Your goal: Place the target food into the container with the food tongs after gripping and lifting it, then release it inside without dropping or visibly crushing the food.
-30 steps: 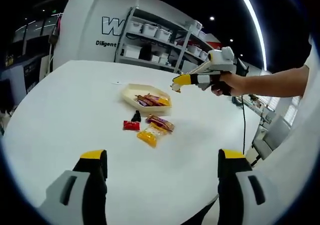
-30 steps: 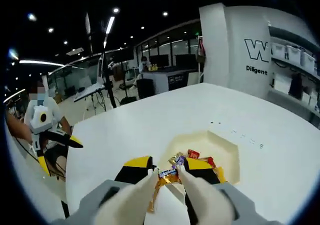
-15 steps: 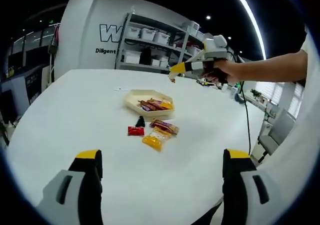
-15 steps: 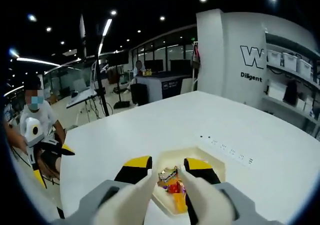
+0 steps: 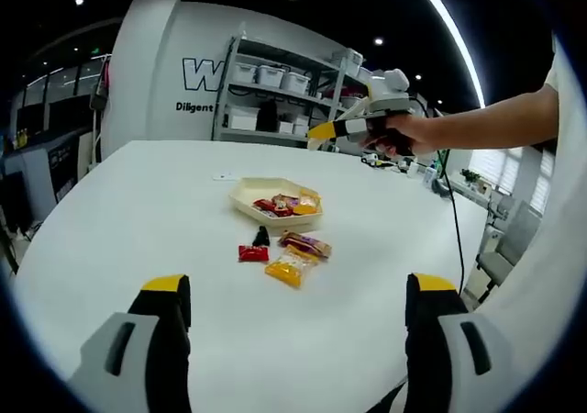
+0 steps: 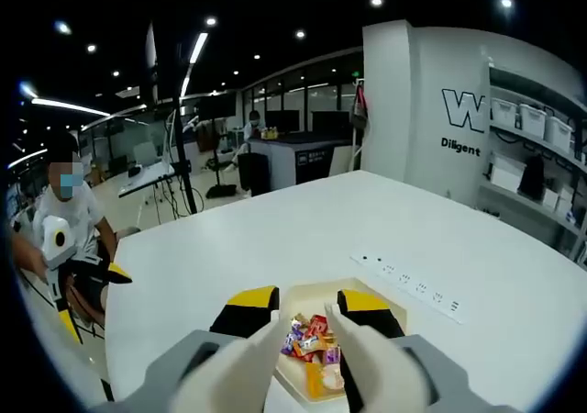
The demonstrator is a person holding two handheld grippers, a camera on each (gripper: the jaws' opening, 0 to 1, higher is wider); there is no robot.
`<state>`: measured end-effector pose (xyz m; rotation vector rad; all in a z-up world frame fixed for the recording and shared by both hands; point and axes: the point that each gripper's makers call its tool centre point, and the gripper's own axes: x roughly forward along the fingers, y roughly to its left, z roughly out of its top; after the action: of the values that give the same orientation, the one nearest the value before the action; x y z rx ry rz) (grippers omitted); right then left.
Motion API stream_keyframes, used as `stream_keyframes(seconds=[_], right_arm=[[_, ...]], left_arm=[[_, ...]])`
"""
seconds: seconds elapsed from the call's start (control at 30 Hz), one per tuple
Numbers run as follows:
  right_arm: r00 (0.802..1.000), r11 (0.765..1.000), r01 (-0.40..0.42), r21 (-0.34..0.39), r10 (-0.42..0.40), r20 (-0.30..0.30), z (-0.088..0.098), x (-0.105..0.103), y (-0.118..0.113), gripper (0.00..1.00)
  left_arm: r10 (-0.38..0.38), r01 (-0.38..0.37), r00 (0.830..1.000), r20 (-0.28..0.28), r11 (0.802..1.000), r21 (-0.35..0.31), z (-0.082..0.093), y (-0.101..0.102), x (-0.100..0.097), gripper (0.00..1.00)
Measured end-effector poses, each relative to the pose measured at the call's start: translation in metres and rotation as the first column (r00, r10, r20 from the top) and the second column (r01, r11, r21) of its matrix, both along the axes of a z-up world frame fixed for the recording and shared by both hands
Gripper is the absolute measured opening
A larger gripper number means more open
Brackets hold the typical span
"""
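1. The container point(image 5: 273, 200), a shallow cream tray, sits around the middle of the white table point(image 5: 119, 220), toward the far edge where the shelving stands, and it holds a heap of wrapped snacks point(image 6: 310, 341).
2. Just on the near side of the tray, four pieces wait on the bare table: a red packet point(image 5: 252, 253), a small dark piece point(image 5: 262, 237) beside it, a yellow packet point(image 5: 288, 269) and a striped bar point(image 5: 306, 244) close against it.
3. My right gripper point(image 6: 303, 326) hangs high above the tray, the white food tongs point(image 6: 358, 362) reaching out between its yellow-tipped jaws; the tong tips point(image 6: 332, 317) stand a little apart and I judge nothing is pinched between them.
4. In the left gripper view that same gripper point(image 5: 353, 128) floats well above the far side of the table.
5. My left gripper point(image 5: 293, 294) idles over the near edge, jaws spread wide, carrying nothing.
6. Next pick, as I judge it: the striped bar or the yellow packet, nearest the tray.
7. To do it well I'd come down square, straddle one packet only, and squeeze just enough to lift.
8. Risk: those two touch, so a sloppy approach could drag both.
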<state>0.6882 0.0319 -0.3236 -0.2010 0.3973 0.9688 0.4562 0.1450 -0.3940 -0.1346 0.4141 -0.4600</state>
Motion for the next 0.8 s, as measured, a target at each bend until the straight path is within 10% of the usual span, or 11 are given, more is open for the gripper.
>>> stream_keyframes(seconds=[0.8], right_arm=[[0.993,0.998,-0.045,-0.04,0.04,-0.107,-0.061,-0.037,0.0,0.21]], left_arm=[[0.001,-0.001,0.999,-0.034,1.0,-0.008,-0.008,0.004,-0.004,0.94]])
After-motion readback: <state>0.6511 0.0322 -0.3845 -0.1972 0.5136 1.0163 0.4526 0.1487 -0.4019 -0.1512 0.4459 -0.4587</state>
